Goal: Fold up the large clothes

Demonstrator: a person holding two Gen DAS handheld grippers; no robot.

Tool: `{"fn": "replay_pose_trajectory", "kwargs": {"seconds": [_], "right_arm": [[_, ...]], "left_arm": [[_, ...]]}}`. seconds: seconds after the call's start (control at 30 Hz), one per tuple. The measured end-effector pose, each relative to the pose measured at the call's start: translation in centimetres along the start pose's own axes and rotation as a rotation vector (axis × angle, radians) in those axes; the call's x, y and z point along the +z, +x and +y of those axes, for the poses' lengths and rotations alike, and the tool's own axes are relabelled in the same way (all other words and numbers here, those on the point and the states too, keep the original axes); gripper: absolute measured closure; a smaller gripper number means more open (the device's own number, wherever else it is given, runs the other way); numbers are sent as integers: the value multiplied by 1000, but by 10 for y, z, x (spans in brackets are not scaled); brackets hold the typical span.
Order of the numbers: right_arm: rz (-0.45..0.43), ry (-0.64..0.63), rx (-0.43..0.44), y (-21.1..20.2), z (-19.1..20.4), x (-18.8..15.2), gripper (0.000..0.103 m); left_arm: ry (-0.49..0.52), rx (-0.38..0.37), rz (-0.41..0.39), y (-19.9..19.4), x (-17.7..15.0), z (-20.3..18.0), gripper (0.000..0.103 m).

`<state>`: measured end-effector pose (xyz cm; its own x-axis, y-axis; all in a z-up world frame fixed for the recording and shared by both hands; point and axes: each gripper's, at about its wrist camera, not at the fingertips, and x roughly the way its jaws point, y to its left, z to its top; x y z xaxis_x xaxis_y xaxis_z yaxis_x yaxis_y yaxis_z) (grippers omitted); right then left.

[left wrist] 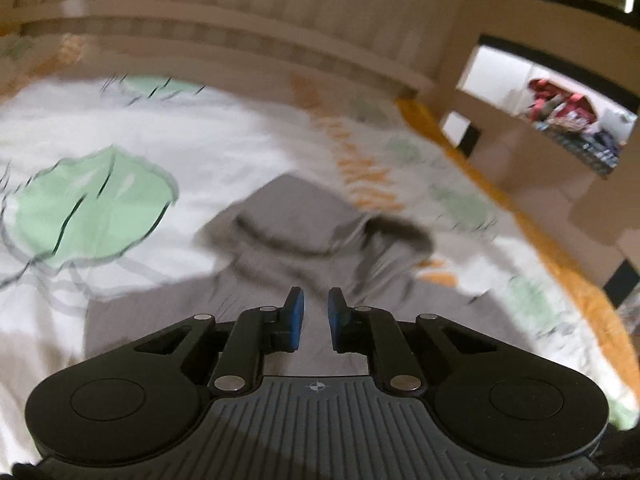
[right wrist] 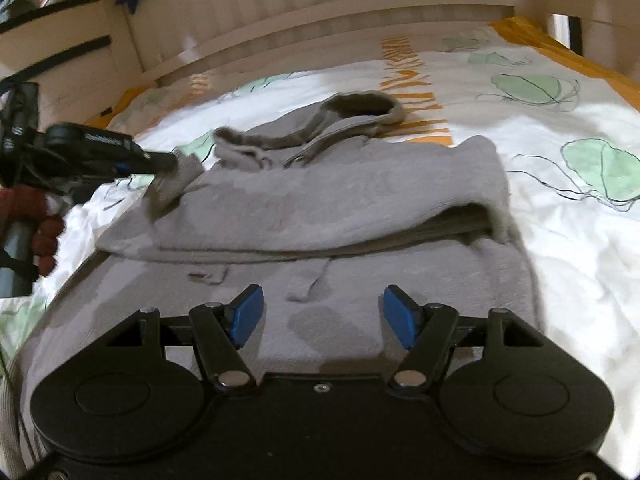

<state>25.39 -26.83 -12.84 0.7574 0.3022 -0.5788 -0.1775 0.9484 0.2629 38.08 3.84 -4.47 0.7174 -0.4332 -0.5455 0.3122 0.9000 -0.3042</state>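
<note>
Ok, so the big grey fleece hoodie [right wrist: 340, 184] is lying flat in the middle of the white duvet with green blobs and orange lettering [right wrist: 560, 220]. Its hood is at the far end, toward the cream wooden headboard [right wrist: 320, 20], and the right side is already doubled over into a thick fold.

The left gripper [right wrist: 170, 162] is out at the left edge, jaws pinched nearly together on the grey ribbed sleeve cuff [right wrist: 180, 178], which stands lifted off the bed. The right gripper [right wrist: 322, 300] hangs over the near half of the body, jaws wide apart with nothing in them.

My take is that the step is bringing that left sleeve in across the chest. I'd carry the cuff low and straight across so the sleeve lies flat rather than twisting. I'd use the free gripper to pin the body down or smooth the near panel so the whole thing doesn't drag. Fleece is thick, so I'd expect the folds to spring back.

Stuff I can't make out:
- The left wrist view is motion-smeared, so the cuff between the pads doesn't really show there.
- The near hem is hidden under the right gripper's body.
- The right sleeve is buried inside the fold.
- There's something dark red at the far left edge, but I can't tell what it is.
</note>
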Motion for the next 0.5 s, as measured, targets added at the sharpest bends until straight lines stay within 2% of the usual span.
{"fn": "replay_pose_trajectory", "kwargs": {"seconds": [0.1, 0.2, 0.23, 0.27, 0.33, 0.5], "right_arm": [[-16, 26, 1, 6, -6, 8, 33], [-29, 52, 5, 9, -11, 17, 33], [-31, 54, 6, 10, -12, 18, 33], [-33, 54, 10, 9, -13, 19, 33], [-36, 48, 15, 8, -14, 19, 32], [-24, 54, 16, 8, -15, 14, 30]], "left_arm": [[24, -18, -28, -5, 19, -14, 90], [38, -17, -39, -10, 24, -18, 86], [39, -9, -27, -9, 23, -18, 77], [39, 13, -14, -9, 19, -16, 61], [51, 49, 13, -8, 8, -12, 42], [87, 87, 115, 2, -33, -6, 39]]}}
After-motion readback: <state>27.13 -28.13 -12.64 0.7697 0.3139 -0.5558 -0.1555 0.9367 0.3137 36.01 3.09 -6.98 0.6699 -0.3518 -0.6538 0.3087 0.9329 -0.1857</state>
